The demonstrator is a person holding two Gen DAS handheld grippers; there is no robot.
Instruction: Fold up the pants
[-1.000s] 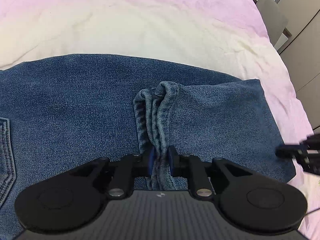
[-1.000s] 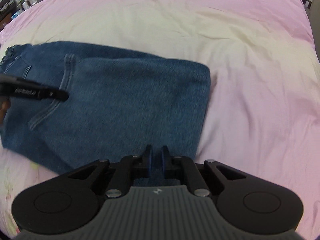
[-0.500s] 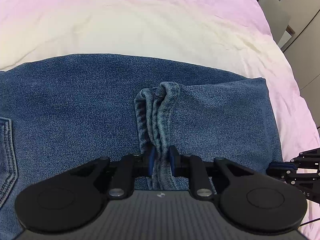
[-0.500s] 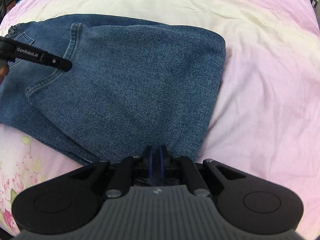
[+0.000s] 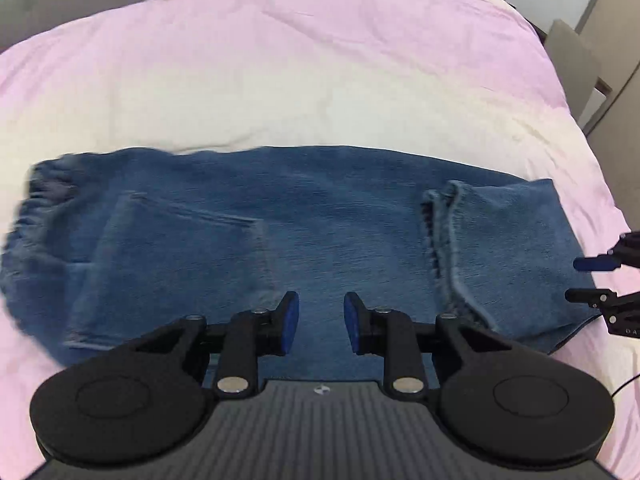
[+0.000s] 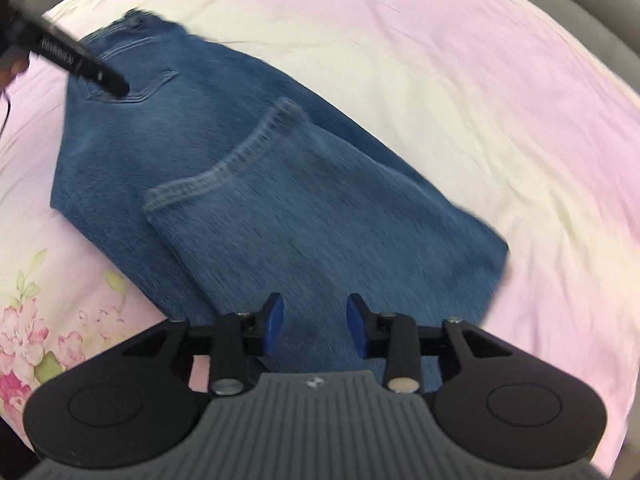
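Since the earlier frames, both grippers have let go of the denim and drawn back: the left gripper (image 5: 316, 322), previously pinching the bunched leg hems, now has its jaws spread and empty, and the right gripper (image 6: 315, 326) is likewise spread, holding nothing. One pair of blue denim pants (image 5: 340, 236) lies folded on the pink-and-cream bedspread (image 5: 320, 72), the stitched leg hems (image 5: 444, 240) resting on top, well short of the elasticated waistband (image 5: 44, 192). Judged from its look, the denim is soft but fairly heavy, thick where layered, and not slippery; the folded edge or hem seams offer the firmest hold. Count: one pair of pants, two grippers, one back pocket (image 6: 132, 68) visible.
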